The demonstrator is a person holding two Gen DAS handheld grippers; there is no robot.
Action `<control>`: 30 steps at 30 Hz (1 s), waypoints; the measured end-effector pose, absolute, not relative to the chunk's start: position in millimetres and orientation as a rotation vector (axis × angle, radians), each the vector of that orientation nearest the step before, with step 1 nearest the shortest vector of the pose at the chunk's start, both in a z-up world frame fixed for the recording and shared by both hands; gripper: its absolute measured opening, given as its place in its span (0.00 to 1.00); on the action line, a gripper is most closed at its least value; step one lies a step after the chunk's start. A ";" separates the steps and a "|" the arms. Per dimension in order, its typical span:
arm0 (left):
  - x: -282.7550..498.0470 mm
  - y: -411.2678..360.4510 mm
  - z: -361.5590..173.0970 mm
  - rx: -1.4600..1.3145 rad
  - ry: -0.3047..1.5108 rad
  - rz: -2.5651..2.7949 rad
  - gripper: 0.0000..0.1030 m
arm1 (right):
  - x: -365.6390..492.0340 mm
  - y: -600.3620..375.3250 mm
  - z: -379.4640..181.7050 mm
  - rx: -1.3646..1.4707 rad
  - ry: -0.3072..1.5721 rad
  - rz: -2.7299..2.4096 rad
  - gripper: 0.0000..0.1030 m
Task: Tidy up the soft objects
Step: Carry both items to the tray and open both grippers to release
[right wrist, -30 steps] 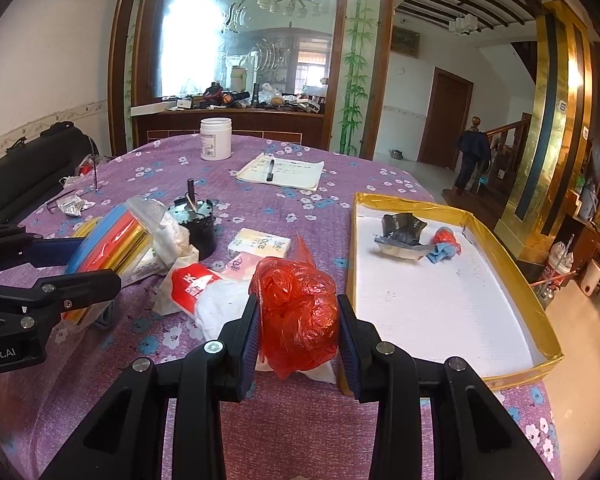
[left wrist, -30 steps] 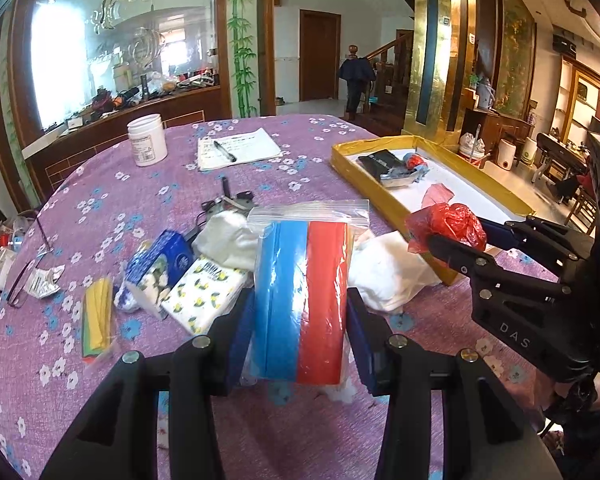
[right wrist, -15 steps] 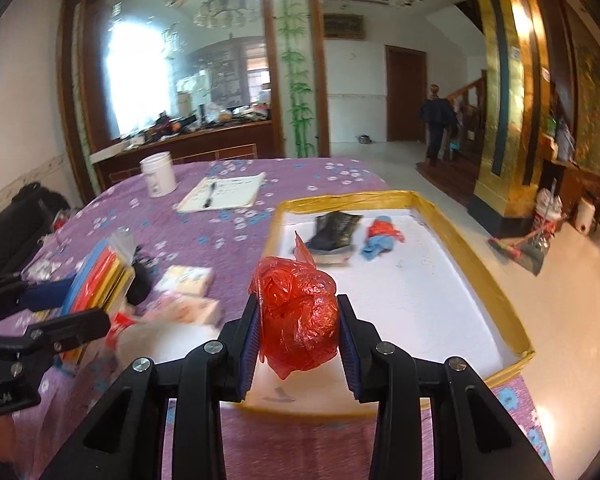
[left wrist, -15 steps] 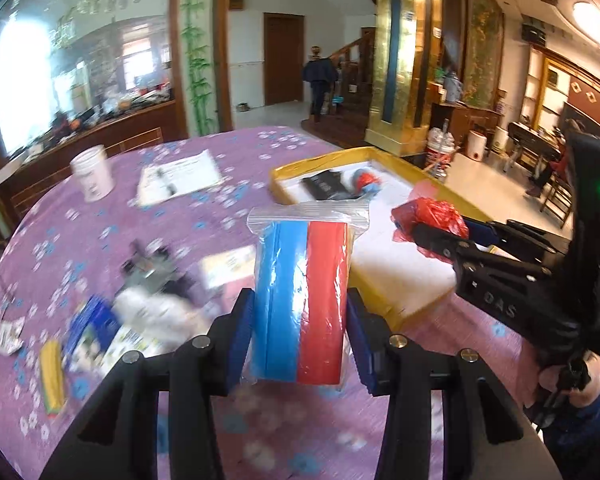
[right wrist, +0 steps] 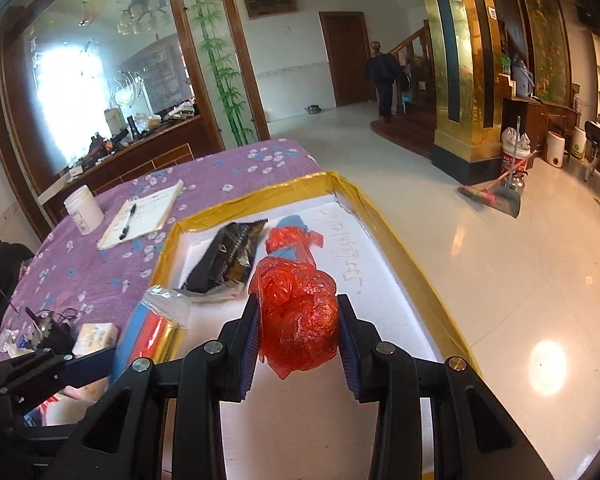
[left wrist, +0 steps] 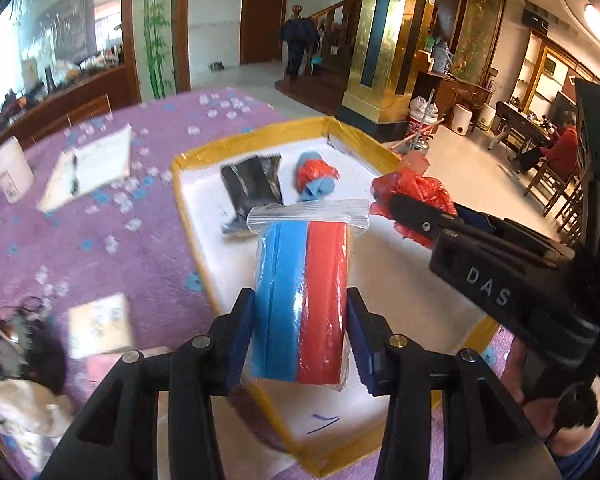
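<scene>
My left gripper (left wrist: 300,336) is shut on a clear zip bag of blue and red sponge sheets (left wrist: 302,304), held over the near left part of the yellow-rimmed white tray (left wrist: 188,200). My right gripper (right wrist: 298,330) is shut on a crumpled red plastic bag (right wrist: 298,316), hanging over the tray (right wrist: 400,256). In the left wrist view the red bag (left wrist: 416,196) and the right gripper's arm show at the right. In the right wrist view the sponge bag (right wrist: 152,328) shows at the lower left. A black packet (right wrist: 228,258) and a red-and-blue bundle (right wrist: 290,242) lie at the tray's far end.
The purple flowered tablecloth (right wrist: 100,260) holds a notepad with a pen (right wrist: 140,220), a white jar (right wrist: 83,209), tissue packs (left wrist: 100,330) and small clutter at the left. The tray sits at the table's right edge, over shiny floor. A broom and dustpan (right wrist: 496,196) stand beyond.
Both grippers have swung right, from over the clutter on the cloth to over the tray, each keeping its grip. The right gripper has also rolled.
</scene>
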State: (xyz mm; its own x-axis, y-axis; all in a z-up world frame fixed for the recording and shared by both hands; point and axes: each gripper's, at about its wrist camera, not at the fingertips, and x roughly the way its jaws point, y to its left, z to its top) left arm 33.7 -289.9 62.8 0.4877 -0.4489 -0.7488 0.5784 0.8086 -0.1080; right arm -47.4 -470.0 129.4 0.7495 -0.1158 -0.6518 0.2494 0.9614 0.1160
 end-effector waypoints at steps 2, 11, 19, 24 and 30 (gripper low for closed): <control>35.7 -293.0 55.9 0.177 0.863 -0.621 0.42 | -44.6 -473.3 123.3 0.204 0.711 -0.200 0.37; 35.0 -300.5 38.3 0.194 0.880 -0.625 0.42 | -40.0 -476.4 111.0 0.202 0.745 -0.228 0.39; 33.1 -301.1 30.8 0.216 0.873 -0.613 0.42 | -39.3 -473.8 107.2 0.185 0.756 -0.244 0.39; 27.6 -304.0 30.4 0.245 0.850 -0.605 0.43 | -38.5 -471.1 107.0 0.173 0.757 -0.252 0.40; 23.8 -306.6 30.2 0.262 0.838 -0.612 0.51 | -42.0 -471.2 110.1 0.184 0.741 -0.255 0.56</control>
State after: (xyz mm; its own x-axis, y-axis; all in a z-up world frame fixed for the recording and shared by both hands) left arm 23.8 -306.6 30.2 0.5109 -0.4024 -0.7597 0.6015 0.7987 -0.0185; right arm -42.0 -471.2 110.1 0.7091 -0.1641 -0.6858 0.2932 0.9531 0.0751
